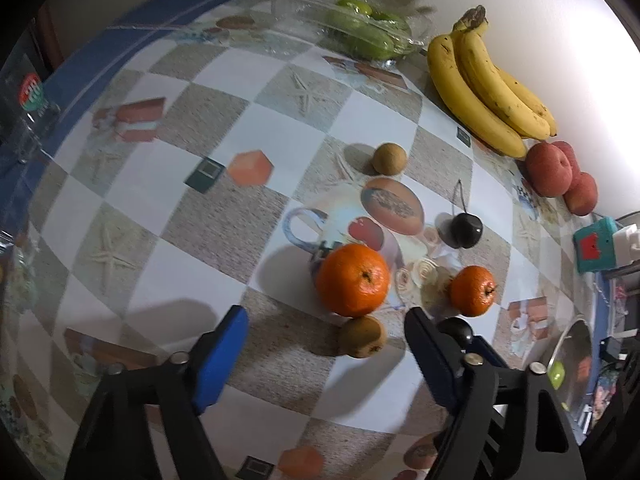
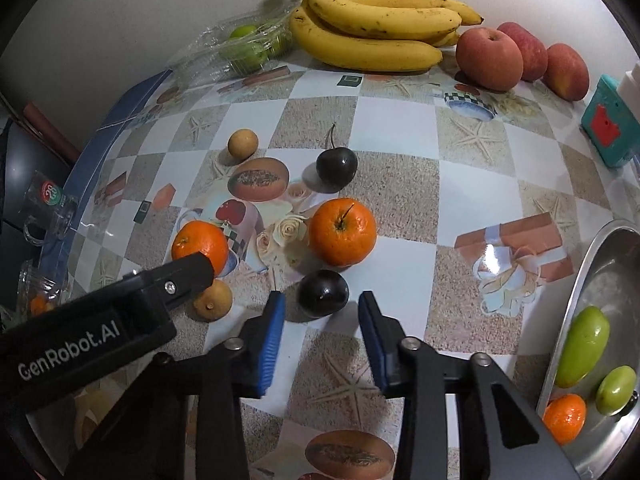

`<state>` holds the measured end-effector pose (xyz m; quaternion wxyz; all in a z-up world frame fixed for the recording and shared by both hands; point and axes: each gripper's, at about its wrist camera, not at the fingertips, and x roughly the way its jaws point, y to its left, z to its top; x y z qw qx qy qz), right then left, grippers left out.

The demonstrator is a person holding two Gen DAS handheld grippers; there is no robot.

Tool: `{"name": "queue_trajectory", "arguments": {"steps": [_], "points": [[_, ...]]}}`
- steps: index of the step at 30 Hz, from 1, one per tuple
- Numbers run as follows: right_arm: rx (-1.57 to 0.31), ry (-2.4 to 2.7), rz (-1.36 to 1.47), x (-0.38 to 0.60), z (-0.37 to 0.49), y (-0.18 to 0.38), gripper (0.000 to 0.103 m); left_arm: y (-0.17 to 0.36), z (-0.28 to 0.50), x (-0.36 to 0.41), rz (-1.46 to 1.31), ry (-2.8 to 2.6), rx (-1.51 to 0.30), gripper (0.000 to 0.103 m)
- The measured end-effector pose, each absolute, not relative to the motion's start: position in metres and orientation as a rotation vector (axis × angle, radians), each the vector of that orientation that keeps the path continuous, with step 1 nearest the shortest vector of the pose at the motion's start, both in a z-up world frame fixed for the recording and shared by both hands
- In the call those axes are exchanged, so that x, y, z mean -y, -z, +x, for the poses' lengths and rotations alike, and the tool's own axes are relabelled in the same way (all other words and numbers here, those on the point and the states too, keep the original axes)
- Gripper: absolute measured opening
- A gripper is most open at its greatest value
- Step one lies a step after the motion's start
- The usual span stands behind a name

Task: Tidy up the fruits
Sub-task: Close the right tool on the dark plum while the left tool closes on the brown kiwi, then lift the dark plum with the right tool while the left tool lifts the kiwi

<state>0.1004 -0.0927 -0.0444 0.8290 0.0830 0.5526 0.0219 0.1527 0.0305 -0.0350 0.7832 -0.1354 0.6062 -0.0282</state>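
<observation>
Glossy dark round plum [image 2: 323,294] just ahead of gaping right tongs [image 2: 322,312]; left tongs [image 1: 326,326] gaping near fuzzy kiwi [image 1: 362,336]; steel tray [image 2: 592,280] clearest in right view

A home kitchen corner: a desk [image 2: 400,128] under a glossy patterned oilcloth stands against a plain white wall [image 2: 140,8], with yellow bananas [image 2: 372,36], red apples [image 2: 490,58] and glass mugs [image 2: 48,204].

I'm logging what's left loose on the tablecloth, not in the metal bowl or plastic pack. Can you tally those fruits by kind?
Oranges: 2
Dark plums: 2
Small brown fruits: 2
Bananas: 1 bunch
Red apples: 3
Total: 10 items
</observation>
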Motion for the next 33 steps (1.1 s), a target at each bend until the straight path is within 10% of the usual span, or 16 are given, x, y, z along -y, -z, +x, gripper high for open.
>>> {"name": "queue_trajectory", "arguments": {"steps": [13, 33], "points": [[-1.167, -0.037, 0.213, 0.095, 0.101, 0.047, 0.029, 0.037, 0.156, -0.020, -0.315, 0.124, -1.336, 0.034], [-1.149, -0.036, 0.261, 0.103, 0.099, 0.030, 0.027, 0.020, 0.148, -0.018, -0.319, 0.160, -1.281, 0.027]]}}
